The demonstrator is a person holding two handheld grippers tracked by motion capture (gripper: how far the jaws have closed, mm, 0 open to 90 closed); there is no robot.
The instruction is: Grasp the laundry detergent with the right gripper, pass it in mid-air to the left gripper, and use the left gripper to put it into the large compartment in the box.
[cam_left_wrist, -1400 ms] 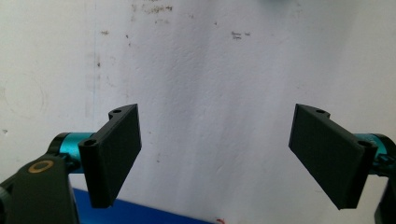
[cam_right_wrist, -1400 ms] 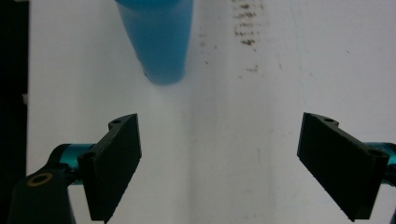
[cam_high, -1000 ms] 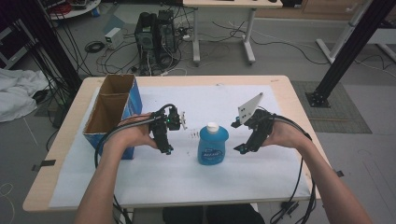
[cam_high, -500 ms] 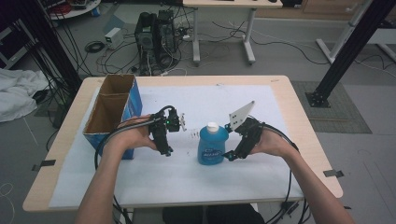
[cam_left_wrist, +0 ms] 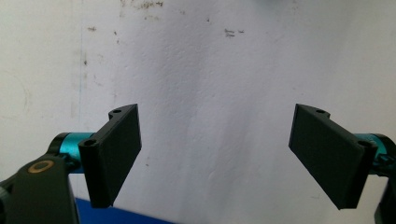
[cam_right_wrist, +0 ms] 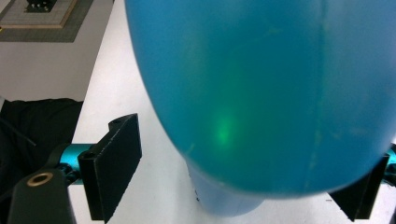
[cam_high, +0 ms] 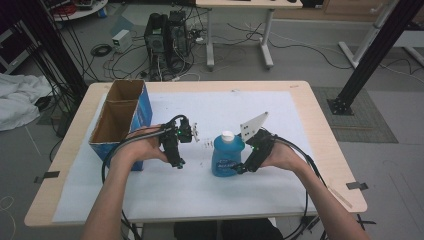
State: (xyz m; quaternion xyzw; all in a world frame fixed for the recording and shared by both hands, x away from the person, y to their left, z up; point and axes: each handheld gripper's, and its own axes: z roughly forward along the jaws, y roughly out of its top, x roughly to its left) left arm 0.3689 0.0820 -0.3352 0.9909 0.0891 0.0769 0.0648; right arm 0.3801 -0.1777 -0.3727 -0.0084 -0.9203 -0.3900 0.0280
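A blue bottle with a white cap stands upright in the middle of the white sheet. My right gripper is at its right side, open, with a jaw on either side of the bottle's lower body. In the right gripper view the bottle looms very close; the right gripper has a visible gap at its left jaw, while its right jaw is partly hidden behind the bottle. My left gripper is held left of the bottle, apart from it. In its own view the left gripper is wide open over bare sheet.
An open cardboard box with blue walls stands at the table's left, just beside the left hand. A white sheet covers most of the wooden table. Cables trail from both grippers toward the table's front edge.
The right gripper has moved left and closed in on the bottle until its jaws flank it. The left gripper has hardly moved.
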